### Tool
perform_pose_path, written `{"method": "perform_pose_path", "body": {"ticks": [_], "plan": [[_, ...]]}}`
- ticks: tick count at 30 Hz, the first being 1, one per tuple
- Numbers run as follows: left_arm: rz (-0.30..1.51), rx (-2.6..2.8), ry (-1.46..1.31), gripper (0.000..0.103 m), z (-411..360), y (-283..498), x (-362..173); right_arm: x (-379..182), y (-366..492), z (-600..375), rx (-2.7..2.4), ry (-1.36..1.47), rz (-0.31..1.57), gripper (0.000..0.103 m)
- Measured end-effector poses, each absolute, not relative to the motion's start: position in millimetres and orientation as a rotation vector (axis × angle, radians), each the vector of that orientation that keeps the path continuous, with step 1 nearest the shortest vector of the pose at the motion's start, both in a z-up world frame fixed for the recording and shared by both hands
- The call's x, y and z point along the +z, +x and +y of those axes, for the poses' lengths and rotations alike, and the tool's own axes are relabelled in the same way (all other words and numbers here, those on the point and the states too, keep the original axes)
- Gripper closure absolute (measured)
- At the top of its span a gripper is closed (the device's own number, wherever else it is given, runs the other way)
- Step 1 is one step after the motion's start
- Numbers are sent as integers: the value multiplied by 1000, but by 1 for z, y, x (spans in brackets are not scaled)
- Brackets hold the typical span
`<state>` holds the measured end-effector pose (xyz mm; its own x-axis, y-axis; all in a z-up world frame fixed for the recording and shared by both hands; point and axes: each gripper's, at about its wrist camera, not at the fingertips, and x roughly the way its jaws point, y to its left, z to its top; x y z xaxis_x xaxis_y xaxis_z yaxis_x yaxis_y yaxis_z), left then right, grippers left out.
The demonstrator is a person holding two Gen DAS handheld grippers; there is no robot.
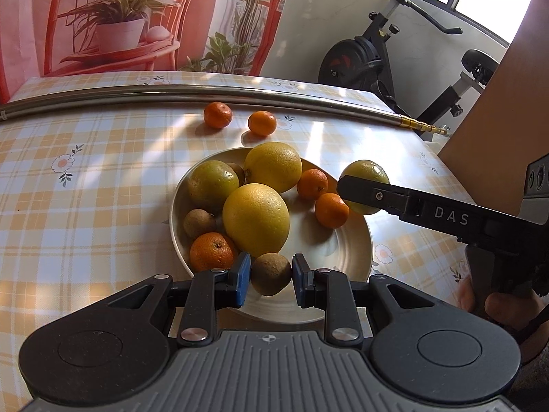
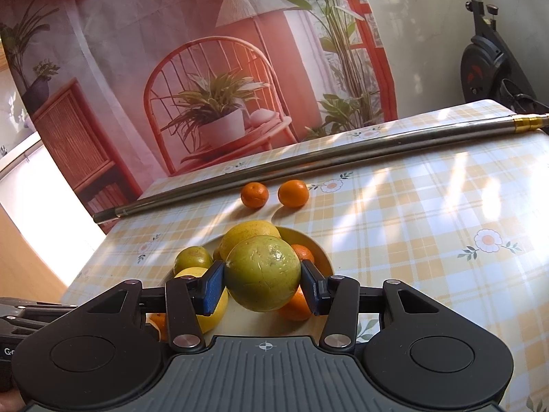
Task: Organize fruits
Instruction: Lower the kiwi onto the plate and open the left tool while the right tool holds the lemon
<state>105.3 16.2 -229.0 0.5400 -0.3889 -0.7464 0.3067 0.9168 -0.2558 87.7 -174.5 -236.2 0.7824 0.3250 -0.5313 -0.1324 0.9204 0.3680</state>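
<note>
Your right gripper (image 2: 262, 283) clamps a green-yellow citrus (image 2: 262, 273) between its 2 blue pads, the fruit filling the centre of the right wrist view and carried over the near right part of the white bowl (image 2: 324, 257). In the left wrist view the same fruit (image 1: 365, 185) shows at the right edge, above the bowl's right rim (image 1: 369, 240), half masked by the black finger that crosses it. Your left gripper (image 1: 271, 276) sits at the bottom centre of its view with a brown kiwi-like fruit (image 1: 271, 273) between its pads, narrow jaws pinching it; it hangs over the bowl's near rim. The move ahead turns on 1 relation: the open checked tablecloth (image 2: 429, 223) lies to the right and beyond the held citrus, while the 2 mandarins (image 2: 254, 195) already out of the bowl sit farther up the frame, just short of the metal rod (image 2: 308, 164). The right hand looks nearer that free cloth; the left is nearer the bowl's crowded left side, where 2 large yellow fruits (image 1: 255, 219), a green one and smaller mandarins press together. The round fruit has no long axis to mind. Hidden from you: the held citrus covers much of the bowl in the right view, the gripper bodies cut off the bowl's near edge in both, and where each kind is meant to go cannot be told.
</note>
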Motion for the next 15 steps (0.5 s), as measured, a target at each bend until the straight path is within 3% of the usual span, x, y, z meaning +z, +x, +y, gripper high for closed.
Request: {"method": "perform_pose_path", "body": {"ticks": [15], "plan": [[943, -410, -36, 75, 6, 109, -240, -239, 88, -172, 266, 311, 645, 59]]}}
